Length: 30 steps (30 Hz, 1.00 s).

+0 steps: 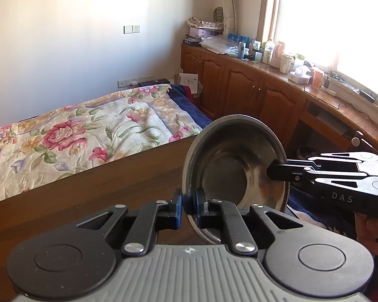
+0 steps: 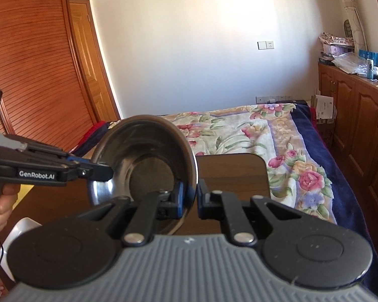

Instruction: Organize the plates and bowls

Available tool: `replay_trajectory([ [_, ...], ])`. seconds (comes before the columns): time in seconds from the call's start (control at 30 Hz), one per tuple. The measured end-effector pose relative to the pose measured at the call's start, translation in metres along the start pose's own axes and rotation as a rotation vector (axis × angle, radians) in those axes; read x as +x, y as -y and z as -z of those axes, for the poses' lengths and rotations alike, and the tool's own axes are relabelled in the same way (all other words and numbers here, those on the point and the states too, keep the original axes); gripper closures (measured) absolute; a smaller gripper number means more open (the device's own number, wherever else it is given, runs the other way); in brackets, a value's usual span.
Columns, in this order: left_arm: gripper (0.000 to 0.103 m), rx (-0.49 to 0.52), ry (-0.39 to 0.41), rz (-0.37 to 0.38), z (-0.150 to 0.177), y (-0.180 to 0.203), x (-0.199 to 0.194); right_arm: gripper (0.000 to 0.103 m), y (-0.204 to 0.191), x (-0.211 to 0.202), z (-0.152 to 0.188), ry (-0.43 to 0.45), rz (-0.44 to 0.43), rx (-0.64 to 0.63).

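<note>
A stainless steel bowl (image 1: 229,166) is held up on edge above the dark wooden table (image 1: 88,196), its opening facing the cameras. My left gripper (image 1: 188,207) is shut on the bowl's near rim. My right gripper (image 1: 277,170) comes in from the right and is shut on the opposite rim. In the right wrist view the same bowl (image 2: 143,161) is pinched at its rim by my right gripper (image 2: 189,198), and my left gripper (image 2: 105,173) clamps the rim from the left. No plates are in view.
The table's far edge (image 2: 239,157) borders a bed with a floral blanket (image 1: 75,136). Wooden cabinets with a cluttered top (image 1: 252,75) run along the right under a window. A white object (image 2: 22,229) lies at the table's near left. Louvered wooden doors (image 2: 37,63) stand at left.
</note>
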<state>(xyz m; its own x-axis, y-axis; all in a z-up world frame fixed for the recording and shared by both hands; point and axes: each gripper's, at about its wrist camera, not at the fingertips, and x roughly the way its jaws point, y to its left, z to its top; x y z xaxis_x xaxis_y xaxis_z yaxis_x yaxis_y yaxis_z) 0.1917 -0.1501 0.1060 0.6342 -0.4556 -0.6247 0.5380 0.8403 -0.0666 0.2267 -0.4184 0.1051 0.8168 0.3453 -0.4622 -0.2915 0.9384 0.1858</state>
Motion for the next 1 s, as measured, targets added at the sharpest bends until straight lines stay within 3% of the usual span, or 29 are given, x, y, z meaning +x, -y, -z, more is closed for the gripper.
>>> replay_trajectory([
  [0.73,0.091,-0.059,0.025,-0.009,0.057,-0.024,-0.066,0.092,-0.068,-0.022,0.018,-0.029,-0.065,-0.094],
  [1.0,0.091,-0.108,0.014,0.025,0.091,-0.031,-0.080,0.092,-0.086,-0.031,0.032,-0.057,-0.090,-0.111],
])
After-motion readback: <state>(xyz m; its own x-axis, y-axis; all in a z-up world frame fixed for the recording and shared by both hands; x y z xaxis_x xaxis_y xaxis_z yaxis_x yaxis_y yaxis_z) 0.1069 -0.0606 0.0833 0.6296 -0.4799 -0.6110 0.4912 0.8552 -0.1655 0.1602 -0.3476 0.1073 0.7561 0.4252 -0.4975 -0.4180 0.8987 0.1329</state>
